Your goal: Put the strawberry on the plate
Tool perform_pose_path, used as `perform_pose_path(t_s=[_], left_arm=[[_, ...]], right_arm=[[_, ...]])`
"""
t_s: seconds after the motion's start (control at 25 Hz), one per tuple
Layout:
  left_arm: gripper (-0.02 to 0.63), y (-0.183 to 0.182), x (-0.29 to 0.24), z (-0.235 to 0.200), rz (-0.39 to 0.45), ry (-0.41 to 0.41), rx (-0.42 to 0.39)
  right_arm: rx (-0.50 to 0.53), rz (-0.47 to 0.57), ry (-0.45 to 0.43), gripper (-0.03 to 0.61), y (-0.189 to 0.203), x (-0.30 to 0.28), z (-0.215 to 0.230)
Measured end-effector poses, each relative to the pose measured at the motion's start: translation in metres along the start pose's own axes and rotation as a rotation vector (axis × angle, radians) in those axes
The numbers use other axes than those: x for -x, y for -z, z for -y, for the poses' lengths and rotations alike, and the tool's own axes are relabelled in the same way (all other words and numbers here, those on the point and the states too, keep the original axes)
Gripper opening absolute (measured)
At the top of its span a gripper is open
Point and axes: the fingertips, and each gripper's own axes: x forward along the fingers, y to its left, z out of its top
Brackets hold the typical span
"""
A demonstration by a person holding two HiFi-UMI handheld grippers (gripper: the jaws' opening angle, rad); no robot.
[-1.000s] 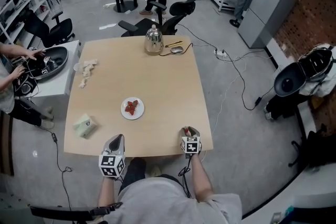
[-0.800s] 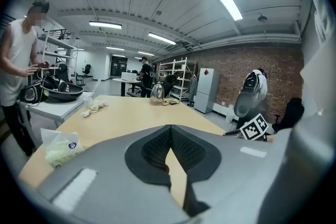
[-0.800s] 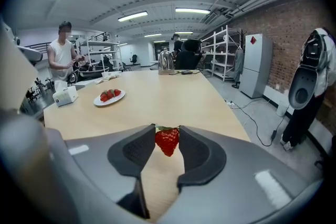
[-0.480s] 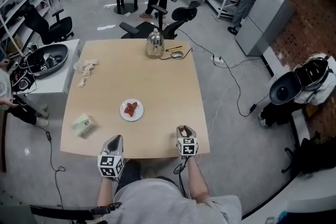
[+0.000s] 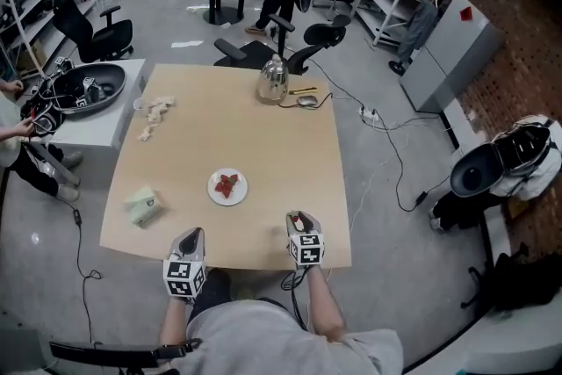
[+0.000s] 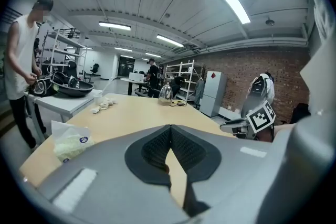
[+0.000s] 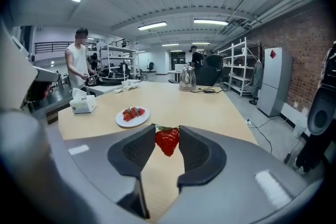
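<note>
Now, head view: right claw [image 5: 297,217] has lifted off the surface [image 5: 263,136] edge toward the plate [image 5: 212,187], strawberry [image 5: 296,219] pinched.
Left gripper view: left claw [image 6: 168,140] closed, empty.
Right gripper view: strawberry clamped mid-air; plate ahead-left, carry under way.

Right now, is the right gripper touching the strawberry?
Touching. The right gripper view shows the right gripper with both pads pressed against the sides of the strawberry, holding it clear of the table.
</note>
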Motion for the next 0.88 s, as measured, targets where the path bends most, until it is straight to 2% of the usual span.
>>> perform_pose_path(t_s=[0.4,0.88], left_arm=[[0.02,0.001,0.006,-0.03,0.007,-0.052,0.031],[0.02,0.007,0.008,-0.069,-0.013,-0.106,0.06]], right_arm=[[0.06,0.006,-0.101,0.146,-0.024,-0.035,-0.048],[0.089,-0.024,-0.184,0.146,-0.033,-0.083,-0.09]])
